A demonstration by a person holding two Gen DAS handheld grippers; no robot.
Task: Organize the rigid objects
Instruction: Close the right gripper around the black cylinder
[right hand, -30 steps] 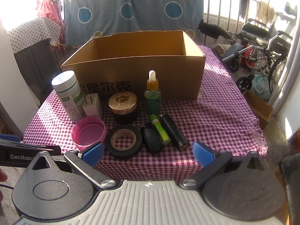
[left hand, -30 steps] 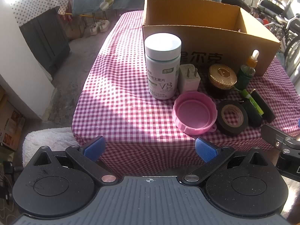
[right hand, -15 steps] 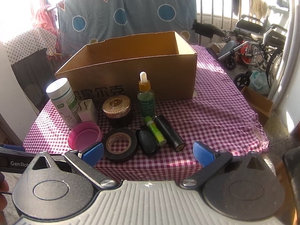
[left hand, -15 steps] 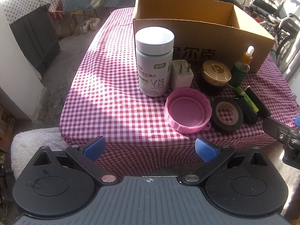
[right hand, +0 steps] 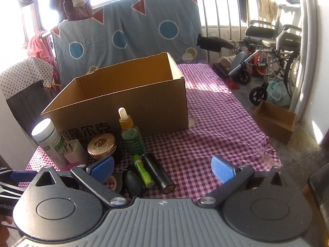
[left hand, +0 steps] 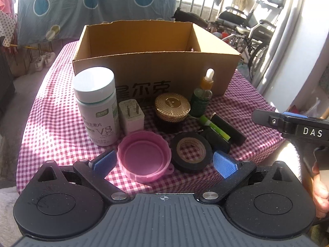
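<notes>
Seemingly untouched, pink lid sits between left hand-held gripper's spread fingers.

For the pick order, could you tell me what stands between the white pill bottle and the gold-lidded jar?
A white plug adapter, prongs up, stands between the white pill bottle and the gold-lidded jar, clearest in the left wrist view.

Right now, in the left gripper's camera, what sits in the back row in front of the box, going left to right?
White pill bottle → white plug adapter → gold-lidded jar → green dropper bottle.
</notes>
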